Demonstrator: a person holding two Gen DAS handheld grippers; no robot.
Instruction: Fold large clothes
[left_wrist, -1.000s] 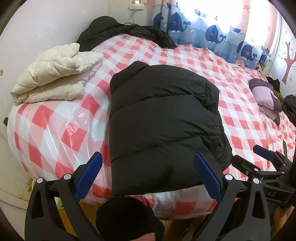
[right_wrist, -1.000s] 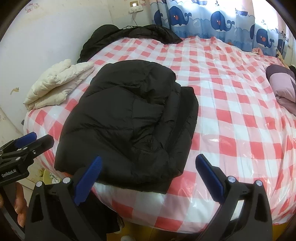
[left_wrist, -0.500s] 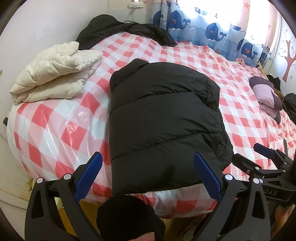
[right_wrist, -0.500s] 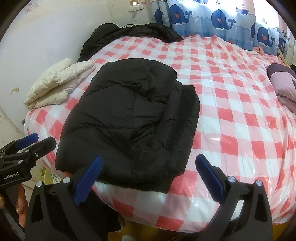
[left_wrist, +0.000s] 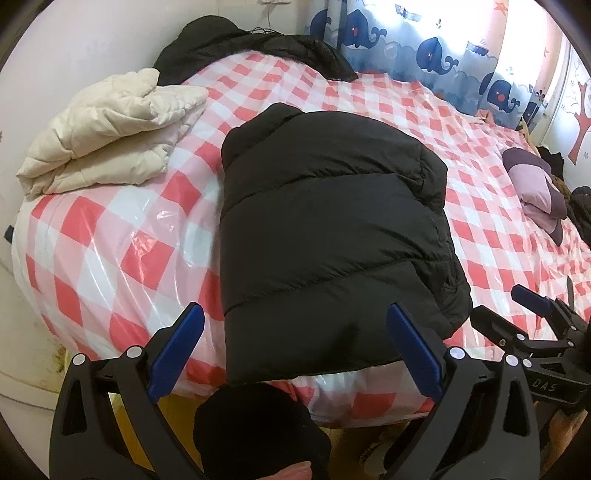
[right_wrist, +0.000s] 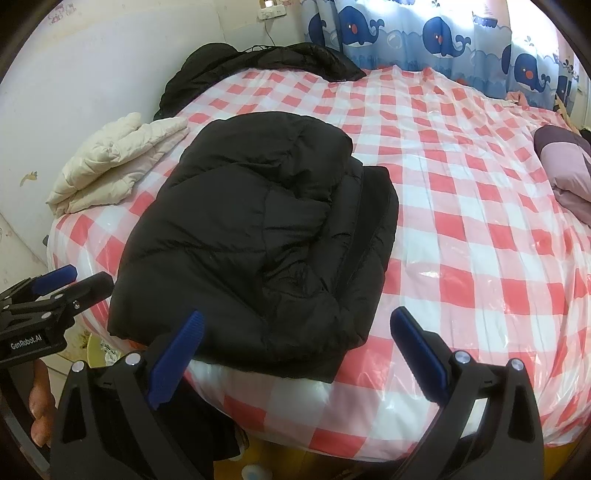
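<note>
Through the left wrist camera, we see our left gripper (left_wrist: 295, 350) with its blue-padded fingers (left_wrist: 177, 350) spread wide and holding nothing; the folded black puffer jacket (left_wrist: 332, 236) lies on the checked bed (left_wrist: 122, 258) straight ahead, its near hem between and just beyond the fingertips. A cream quilted coat (left_wrist: 110, 136) sits ahead to the left of the fingers, and the right gripper (left_wrist: 539, 321) shows at the right edge. Through the right wrist camera, we see the right gripper (right_wrist: 295, 350) equally wide open and empty, with the black puffer jacket (right_wrist: 258, 240) ahead and left of centre, overlapping the left fingertip (right_wrist: 181, 354). The left gripper (right_wrist: 48, 295) shows at the left edge.
</note>
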